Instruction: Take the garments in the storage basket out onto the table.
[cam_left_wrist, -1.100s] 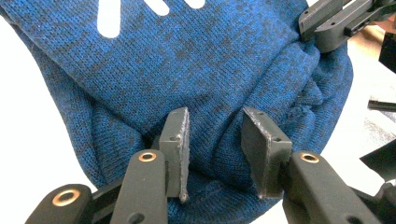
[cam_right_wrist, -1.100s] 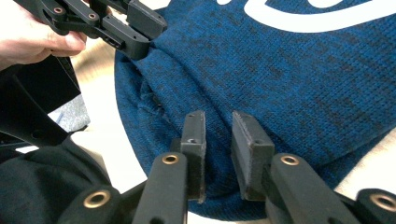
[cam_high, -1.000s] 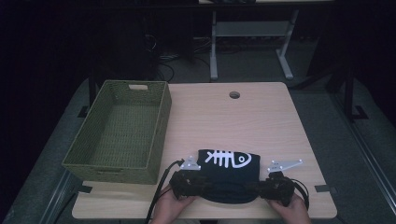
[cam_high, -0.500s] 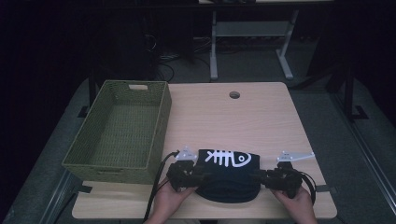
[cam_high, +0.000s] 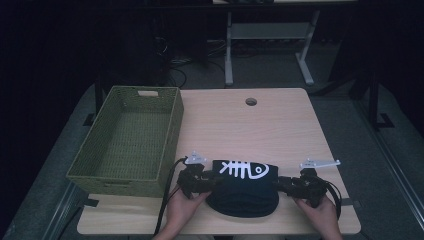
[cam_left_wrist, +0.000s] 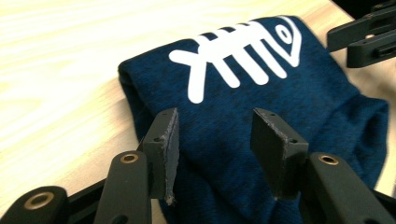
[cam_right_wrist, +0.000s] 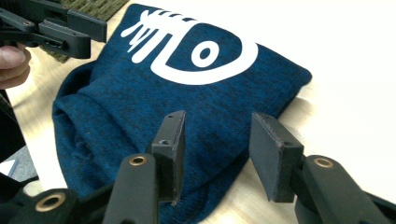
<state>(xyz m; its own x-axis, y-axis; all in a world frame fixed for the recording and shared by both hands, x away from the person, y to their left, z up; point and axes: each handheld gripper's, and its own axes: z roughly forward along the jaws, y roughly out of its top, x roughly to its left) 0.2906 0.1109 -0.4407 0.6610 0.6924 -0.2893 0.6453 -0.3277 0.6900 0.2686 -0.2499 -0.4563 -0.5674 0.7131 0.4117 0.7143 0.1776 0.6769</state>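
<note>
Both grippers (left gripper (cam_high: 212, 181), right gripper (cam_high: 280, 183)) have just been opening off the folded cloth (cam_high: 243, 187), beside the basket (cam_high: 125, 145).

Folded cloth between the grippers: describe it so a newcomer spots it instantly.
On the wooden table, right of the green woven basket, near the front edge lies a folded dark-blue garment. Its white fish-skeleton print is the only graphic on the table.

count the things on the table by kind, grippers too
folded dark blue garment with a white fish-bone print: 1
green woven basket: 1
hand-held grippers: 2, the left gripper and the right gripper, both with jaws apart
total: 4
</note>
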